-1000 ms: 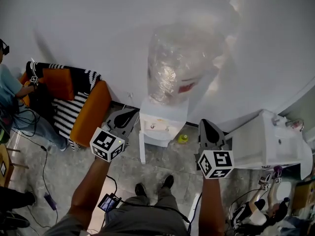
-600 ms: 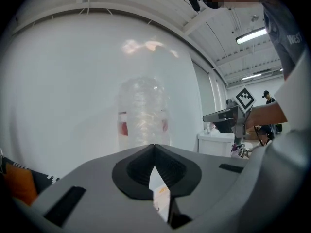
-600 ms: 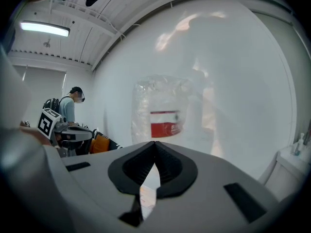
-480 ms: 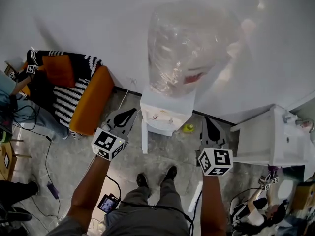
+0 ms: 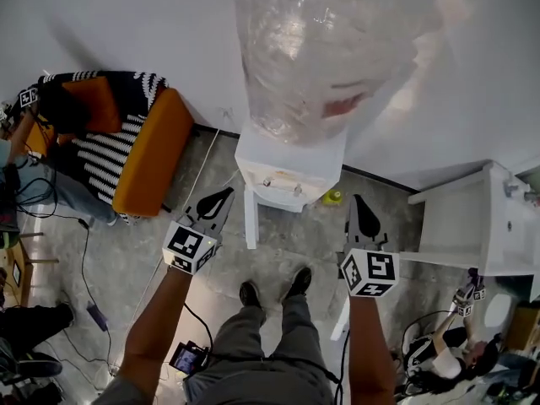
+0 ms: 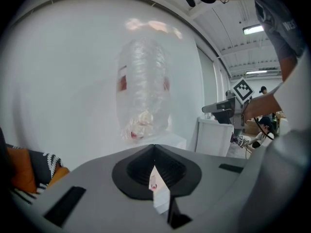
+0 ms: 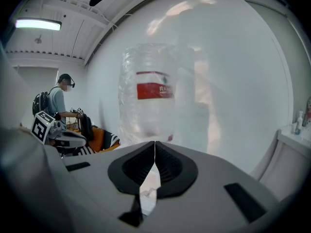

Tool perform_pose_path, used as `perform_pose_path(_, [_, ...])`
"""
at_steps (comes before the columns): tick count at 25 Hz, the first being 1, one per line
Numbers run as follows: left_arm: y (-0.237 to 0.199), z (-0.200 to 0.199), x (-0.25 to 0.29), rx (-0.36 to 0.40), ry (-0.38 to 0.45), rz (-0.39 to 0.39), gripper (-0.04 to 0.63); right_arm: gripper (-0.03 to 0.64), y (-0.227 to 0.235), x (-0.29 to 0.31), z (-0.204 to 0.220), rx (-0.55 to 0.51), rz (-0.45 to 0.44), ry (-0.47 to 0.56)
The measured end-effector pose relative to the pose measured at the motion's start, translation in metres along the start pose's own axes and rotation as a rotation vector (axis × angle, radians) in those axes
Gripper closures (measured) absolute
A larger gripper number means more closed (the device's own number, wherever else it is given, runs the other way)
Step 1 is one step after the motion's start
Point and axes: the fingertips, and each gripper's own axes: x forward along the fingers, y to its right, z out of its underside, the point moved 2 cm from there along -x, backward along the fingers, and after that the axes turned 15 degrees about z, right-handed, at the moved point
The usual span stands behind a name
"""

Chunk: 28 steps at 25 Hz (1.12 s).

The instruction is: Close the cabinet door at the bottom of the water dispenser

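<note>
Cabinet door at the base of the water dispenser: open, swung out from the front left corner toward you, seen edge-on from the head view. Dispenser stands against the white wall, clear bottle with a red label on top. Your left gripper hangs just left of the door, jaws pressed together, nothing between them. Your right gripper sits to the dispenser's right, jaws likewise together and empty. Small yellow-green object on the floor beside the base. Orange seat at left, white unit at right.
</note>
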Motion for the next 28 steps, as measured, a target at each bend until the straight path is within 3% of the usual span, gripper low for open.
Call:
perform_pose_path(6, [-0.004, 0.058, 0.017, -0.049, -0.048, -0.005, 0.580, 0.588, -0.001, 0.014, 0.051, 0.003, 0.002, -0.055])
perform_pose_path(11, [0.001, 0.098, 0.026, -0.085, -0.144, 0.006, 0.580, 0.588, 0.003, 0.025, 0.090, 0.008, 0.006, -0.085])
perform_pose_path(17, [-0.011, 0.143, 0.037, -0.114, -0.171, -0.007, 0.580, 0.586, 0.002, 0.045, 0.132, 0.008, 0.011, -0.116])
perform_pose_path(28, [-0.020, 0.262, 0.065, -0.234, -0.220, -0.022, 0.578, 0.586, -0.004, 0.068, 0.217, 0.025, 0.014, -0.211])
